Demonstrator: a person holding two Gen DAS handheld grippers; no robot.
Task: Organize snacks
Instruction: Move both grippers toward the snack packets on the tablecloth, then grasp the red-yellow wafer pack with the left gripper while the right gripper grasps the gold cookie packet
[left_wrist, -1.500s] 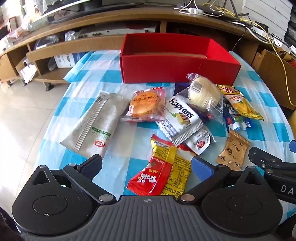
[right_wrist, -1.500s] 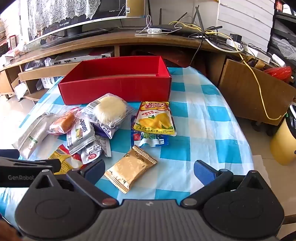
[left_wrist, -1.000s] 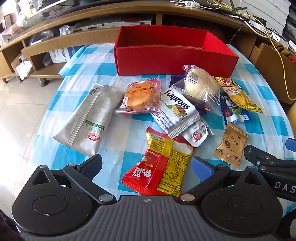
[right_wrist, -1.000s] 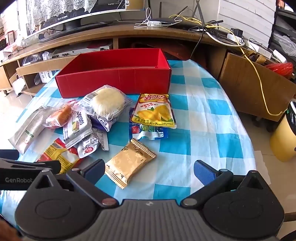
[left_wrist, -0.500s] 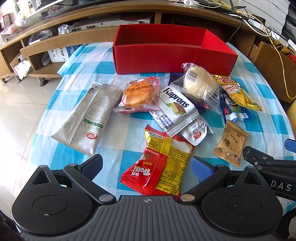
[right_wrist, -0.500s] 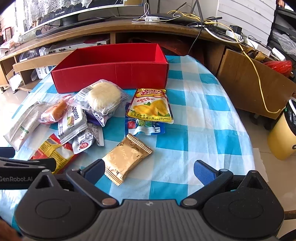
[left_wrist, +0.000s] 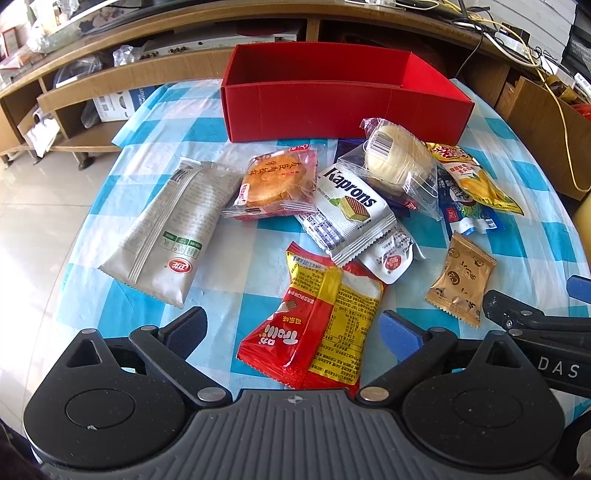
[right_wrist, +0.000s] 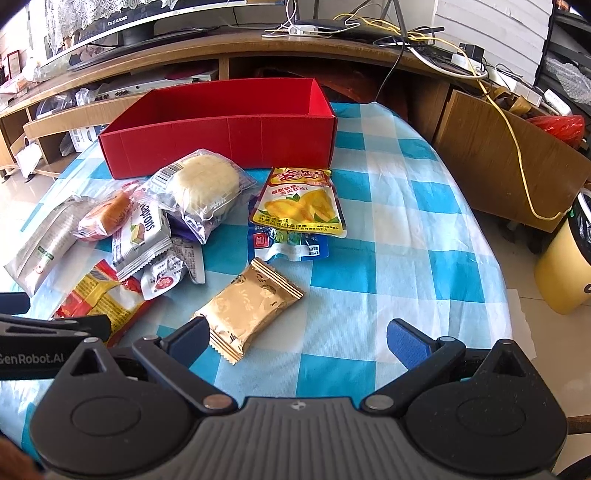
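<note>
Snack packets lie loose on the blue-and-white checked tablecloth (right_wrist: 399, 236), all outside the red cardboard box (left_wrist: 332, 107), which stands at the far side of the cloth, well beyond both sets of fingers.

Left gripper (left_wrist: 291, 328): jaws wide open, nothing held. The red-and-yellow snack packet (left_wrist: 317, 321) lies between its fingers (left_wrist: 184, 328), its near end reaching back to the gripper body; whether either pad touches the packet cannot be told. Beyond and outboard of the left finger lies the long grey-white packet (left_wrist: 173, 225). Ahead of the fingers, in order of distance: the small white sauce sachet (left_wrist: 391, 254), the Kaprons wafer packet (left_wrist: 347, 210), and the clear-wrapped orange cake (left_wrist: 277, 184). The round white cake in clear wrap (left_wrist: 399, 158) rests further ahead, just short of the box wall.

Right gripper (right_wrist: 295, 338): jaws wide open, nothing held. The gold foil packet (right_wrist: 251, 306) lies tilted just ahead of its left finger (right_wrist: 188, 338), with its near corner close beside that pad. Bare cloth lies ahead of the right finger. Further ahead lies the yellow mango packet (right_wrist: 299, 203), overlapping the blue packet (right_wrist: 288, 243) beneath it.

Each gripper shows at the edge of the other camera's view, the two side by side and apart.
</note>
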